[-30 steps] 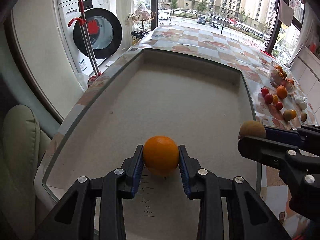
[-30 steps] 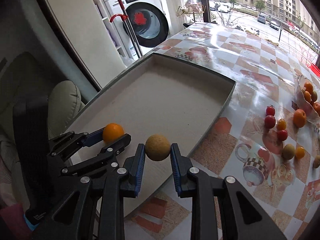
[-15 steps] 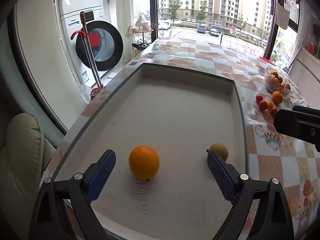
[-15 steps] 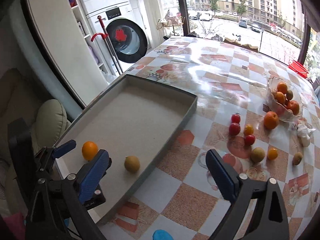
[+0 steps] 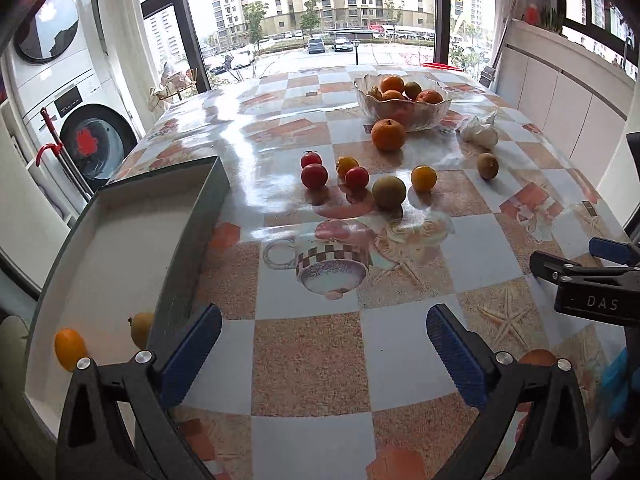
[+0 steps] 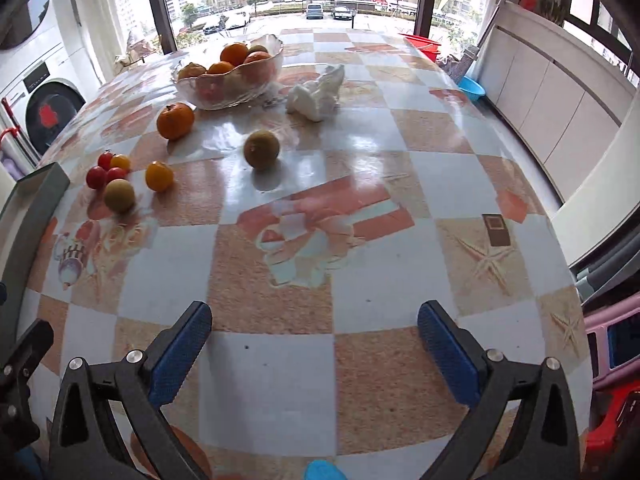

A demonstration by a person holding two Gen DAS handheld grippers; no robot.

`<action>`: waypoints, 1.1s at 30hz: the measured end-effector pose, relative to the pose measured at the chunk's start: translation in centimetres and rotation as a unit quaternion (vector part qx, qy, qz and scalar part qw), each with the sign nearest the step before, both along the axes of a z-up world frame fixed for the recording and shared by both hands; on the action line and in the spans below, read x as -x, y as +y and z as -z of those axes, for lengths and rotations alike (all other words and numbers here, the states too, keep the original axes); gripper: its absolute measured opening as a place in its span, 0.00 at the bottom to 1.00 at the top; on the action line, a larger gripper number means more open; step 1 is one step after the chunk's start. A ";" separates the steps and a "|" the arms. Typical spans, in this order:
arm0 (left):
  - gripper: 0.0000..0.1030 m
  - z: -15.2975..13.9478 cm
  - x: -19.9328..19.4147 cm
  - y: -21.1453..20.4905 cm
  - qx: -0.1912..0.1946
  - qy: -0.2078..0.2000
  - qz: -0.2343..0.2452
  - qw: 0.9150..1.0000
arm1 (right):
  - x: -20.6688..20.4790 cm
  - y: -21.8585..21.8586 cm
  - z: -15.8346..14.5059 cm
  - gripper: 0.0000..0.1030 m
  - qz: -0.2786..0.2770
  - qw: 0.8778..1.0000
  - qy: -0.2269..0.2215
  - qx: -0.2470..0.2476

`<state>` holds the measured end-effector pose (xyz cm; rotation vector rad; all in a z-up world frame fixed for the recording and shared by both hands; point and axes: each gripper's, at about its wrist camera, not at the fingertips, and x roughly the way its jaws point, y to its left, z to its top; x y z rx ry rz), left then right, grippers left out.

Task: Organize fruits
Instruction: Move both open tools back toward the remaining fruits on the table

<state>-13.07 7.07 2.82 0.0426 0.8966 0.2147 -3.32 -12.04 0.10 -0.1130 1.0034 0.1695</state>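
Observation:
My left gripper (image 5: 324, 344) is open and empty above the checked tablecloth, just right of the grey tray (image 5: 188, 256). An orange (image 5: 70, 349) and a tan round fruit (image 5: 141, 328) lie in the tray's near corner. My right gripper (image 6: 314, 348) is open and empty over the table, further right; its side also shows in the left wrist view (image 5: 588, 280). Loose fruit lies ahead: red tomatoes (image 5: 314, 175), a tan fruit (image 5: 389, 191), a small orange (image 5: 424, 178), a kiwi (image 6: 261, 149) and a large orange (image 6: 175, 121).
A glass bowl (image 5: 402, 110) with several oranges stands at the back of the table, with a crumpled white bag (image 6: 318, 94) beside it. A washing machine (image 5: 86, 140) stands off the table's left edge and white cabinets (image 6: 560, 92) on the right.
Both grippers opened and let go of the orange and the tan fruit in the tray. Both then pulled back and swung right, away from the tray, toward the loose fruit.

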 end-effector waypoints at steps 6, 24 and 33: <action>1.00 1.5 -2.1 -0.1 0.005 0.018 -0.001 1.000 | 0.9 -0.5 0.2 1.00 -0.001 1.000 -0.026 -0.001; 1.00 2.0 -2.0 1.5 0.069 0.020 -0.001 0.997 | 0.9 -0.6 0.2 1.00 -0.001 1.000 -0.026 -0.001; 1.00 2.0 -2.1 1.6 0.069 0.021 -0.001 0.997 | 0.9 -0.6 0.2 1.00 -0.001 1.000 -0.026 -0.002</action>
